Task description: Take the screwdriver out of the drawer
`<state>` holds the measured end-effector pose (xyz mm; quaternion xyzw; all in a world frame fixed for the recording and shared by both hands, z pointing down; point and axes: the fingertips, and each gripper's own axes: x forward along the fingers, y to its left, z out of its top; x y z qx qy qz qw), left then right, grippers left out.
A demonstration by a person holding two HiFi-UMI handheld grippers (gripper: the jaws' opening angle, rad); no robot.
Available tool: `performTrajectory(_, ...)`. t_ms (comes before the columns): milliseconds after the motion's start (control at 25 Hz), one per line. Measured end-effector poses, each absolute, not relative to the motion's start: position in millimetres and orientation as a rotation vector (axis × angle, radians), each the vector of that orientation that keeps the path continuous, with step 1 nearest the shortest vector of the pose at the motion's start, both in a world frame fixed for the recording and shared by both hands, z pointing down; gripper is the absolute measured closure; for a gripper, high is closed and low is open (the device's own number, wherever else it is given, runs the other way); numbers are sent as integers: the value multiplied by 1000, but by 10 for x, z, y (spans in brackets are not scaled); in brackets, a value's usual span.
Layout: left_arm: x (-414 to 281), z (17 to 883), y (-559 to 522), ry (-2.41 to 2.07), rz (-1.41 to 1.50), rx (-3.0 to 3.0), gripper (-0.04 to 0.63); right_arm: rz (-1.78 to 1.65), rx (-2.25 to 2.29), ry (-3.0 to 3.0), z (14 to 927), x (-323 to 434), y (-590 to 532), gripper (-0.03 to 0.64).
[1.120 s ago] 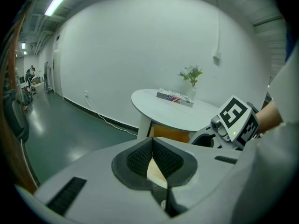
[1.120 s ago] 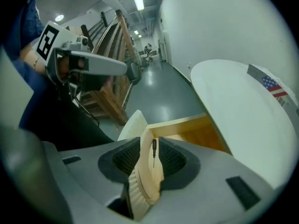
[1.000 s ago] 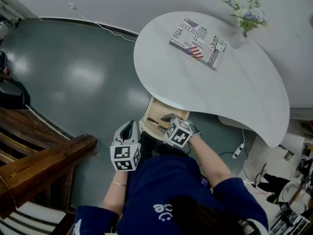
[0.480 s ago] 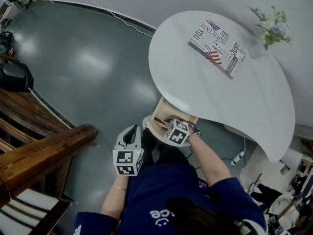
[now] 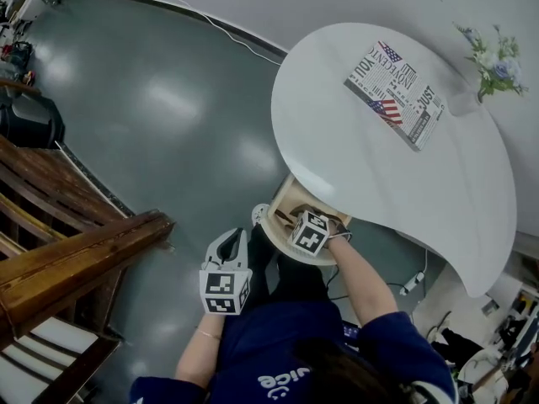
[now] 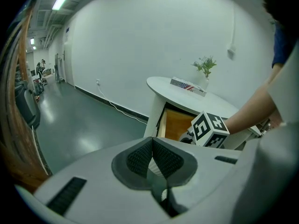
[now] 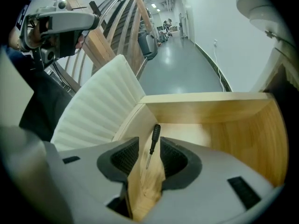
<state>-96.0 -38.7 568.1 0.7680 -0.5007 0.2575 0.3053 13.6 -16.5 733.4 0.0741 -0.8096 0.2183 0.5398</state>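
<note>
And down goes the right gripper (image 7: 149,143): against a second ago it sits deeper in the open pale wooden drawer (image 7: 205,113) under the round white table (image 5: 379,167), its marker cube low over the drawer's mouth in the head view. The left gripper (image 6: 152,146) has eased down a little too and hangs back beside the person's body, clenched tight on nothing, pads pressed together.

That drop puts the reach where it needs to be. The right tongs stand released, jaws well apart, and the small black-handled screwdriver (image 7: 154,133) lies right in the gap between them. No pad touches it yet, so it looks like the approach is all but finished and the pinch comes next.

The tool itself is a slim little thing: a dark, narrow handle and a thin bright metal shaft, tip aimed back toward the gripper. It lies flat on the drawer floor, close by the side wall and near the corner where that wall meets the white ribbed drawer front (image 7: 98,111). Lying that flat, it will probably need the jaws right down at the wood to catch the handle
</note>
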Motion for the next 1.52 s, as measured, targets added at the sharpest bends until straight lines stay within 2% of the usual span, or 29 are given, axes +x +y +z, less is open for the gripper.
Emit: performTrajectory(1520, -1284, 6110, -122, -1313, 793, 1925, 591, 484, 102, -1825, 7981, 16, -199, 505)
